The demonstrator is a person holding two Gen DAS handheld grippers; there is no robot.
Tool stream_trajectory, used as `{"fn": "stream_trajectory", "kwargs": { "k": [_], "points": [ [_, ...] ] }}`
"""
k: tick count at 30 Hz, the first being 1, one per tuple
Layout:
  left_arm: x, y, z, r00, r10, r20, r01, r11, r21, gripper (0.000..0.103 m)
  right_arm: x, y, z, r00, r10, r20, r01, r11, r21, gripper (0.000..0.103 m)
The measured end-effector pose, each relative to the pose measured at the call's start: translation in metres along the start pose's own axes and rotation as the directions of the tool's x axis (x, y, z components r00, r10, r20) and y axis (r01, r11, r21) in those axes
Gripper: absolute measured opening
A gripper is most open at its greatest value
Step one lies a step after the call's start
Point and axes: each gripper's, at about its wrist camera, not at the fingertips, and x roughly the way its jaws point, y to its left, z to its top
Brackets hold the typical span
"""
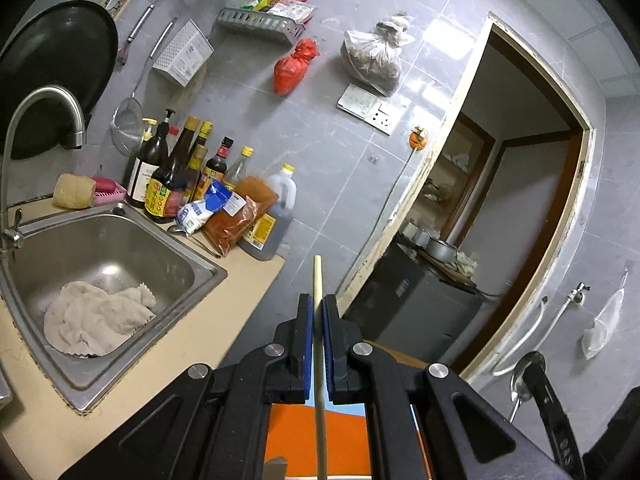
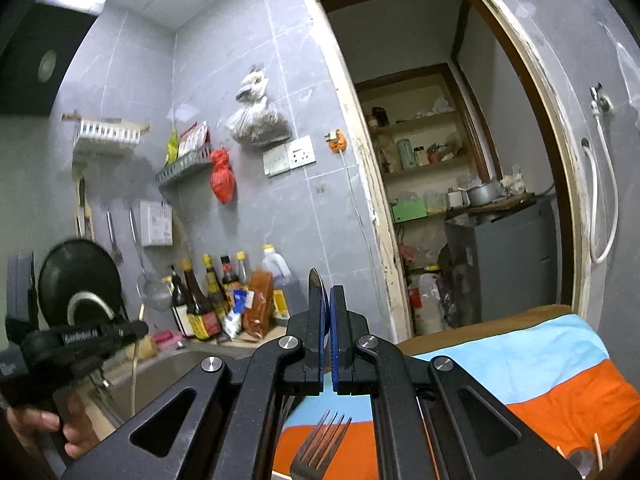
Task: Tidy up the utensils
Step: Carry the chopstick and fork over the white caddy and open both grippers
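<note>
The left gripper (image 1: pixel 319 308) fingers clamp a chopstick (image 1: pixel 318 276); the right gripper (image 2: pixel 329 300) fingers pinch a spoon (image 2: pixel 315 280). The sink (image 1: pixel 200 264) holds a rag (image 1: pixel 96 316); a fork (image 2: pixel 320 440) lies below.

My left gripper (image 1: pixel 319 308) and right gripper (image 2: pixel 329 300) look alike: matte black angled arms, round silver screws, blue pads (image 1: pixel 308 344); white lettering marks one handle.
</note>
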Motion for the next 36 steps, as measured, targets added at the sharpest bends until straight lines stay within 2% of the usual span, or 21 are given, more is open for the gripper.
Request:
{"fn": "stream_trajectory", "kwargs": {
  "k": [8, 16, 24, 28, 36],
  "points": [
    [0.004, -0.004, -0.016, 0.998, 0.029, 0.051, -0.031, 0.999, 0.035, 0.005, -0.006, 0.025, -0.018, 1.0, -0.002, -0.007, 0.001, 0.987, -0.163, 0.003],
    [0.001, -0.008, -0.005, 0.997, 0.017, 0.075, -0.019, 0.999, 0.033, 0.005, -0.006, 0.02, -0.015, 0.999, -0.001, -0.035, -0.004, 0.988, -0.153, 0.003],
    [0.006, -0.008, -0.009, 0.996, 0.028, 0.09, -0.032, 0.999, 0.04, 0.005, -0.001, 0.02, -0.022, 0.999, 0.002, -0.043, -0.008, 0.989, -0.15, 0.003],
    [0.0, -0.011, -0.01, 0.991, 0.037, 0.128, -0.045, 0.997, 0.061, 0.005, -0.001, 0.021, -0.026, 0.999, 0.012, -0.044, -0.019, 0.988, -0.156, 0.003],
    [-0.003, -0.015, -0.014, 0.994, 0.044, 0.099, -0.053, 0.994, 0.093, 0.005, -0.002, 0.019, -0.03, 0.998, 0.019, -0.063, -0.028, 0.987, -0.155, 0.003]
  ]
}}
